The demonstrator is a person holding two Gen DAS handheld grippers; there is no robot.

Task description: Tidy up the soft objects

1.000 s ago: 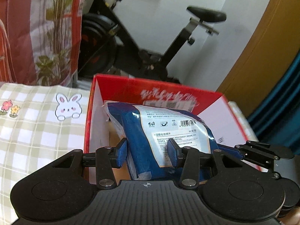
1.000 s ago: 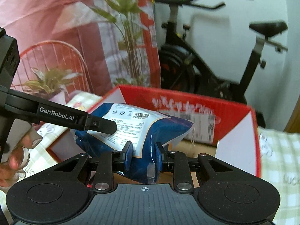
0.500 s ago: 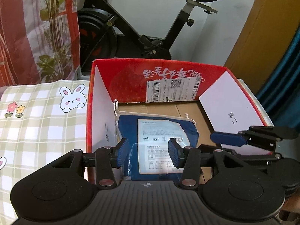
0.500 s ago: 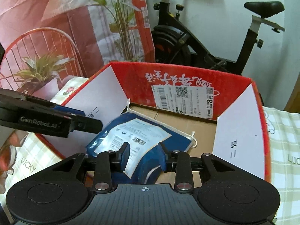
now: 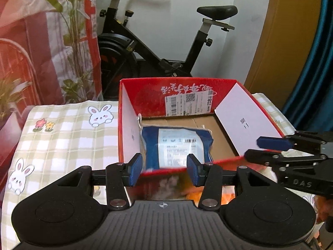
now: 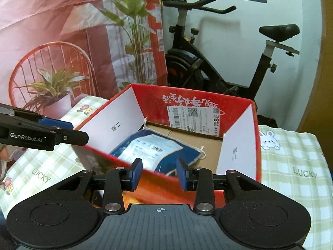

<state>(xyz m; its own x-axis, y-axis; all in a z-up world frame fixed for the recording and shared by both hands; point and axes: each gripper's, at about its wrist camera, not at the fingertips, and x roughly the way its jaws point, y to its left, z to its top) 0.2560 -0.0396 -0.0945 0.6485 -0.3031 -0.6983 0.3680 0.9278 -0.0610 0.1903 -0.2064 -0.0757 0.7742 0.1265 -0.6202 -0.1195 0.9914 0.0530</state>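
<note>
Left wrist view showed the blue soft packet (image 5: 177, 145) lying in the red box (image 5: 127, 125), just beyond the left gripper (image 5: 164, 171), whose jaws stood apart and empty. The right gripper (image 6: 159, 174) had just been opening, with nothing between its pads. Judged light, limp and slippery-wrapped; best pinched at a bunched end.

A home, probably a living room or spare room: black exercise bike (image 5: 158, 48) parked against a white wall, printed backdrop (image 6: 62, 31) of red chair and potted plants hung to the left, checked tablecloth (image 5: 62, 137) with cartoon rabbits and flowers, teal curtain (image 5: 312, 62) at the right edge, reused red delivery carton (image 6: 208, 104) with shipping label
</note>
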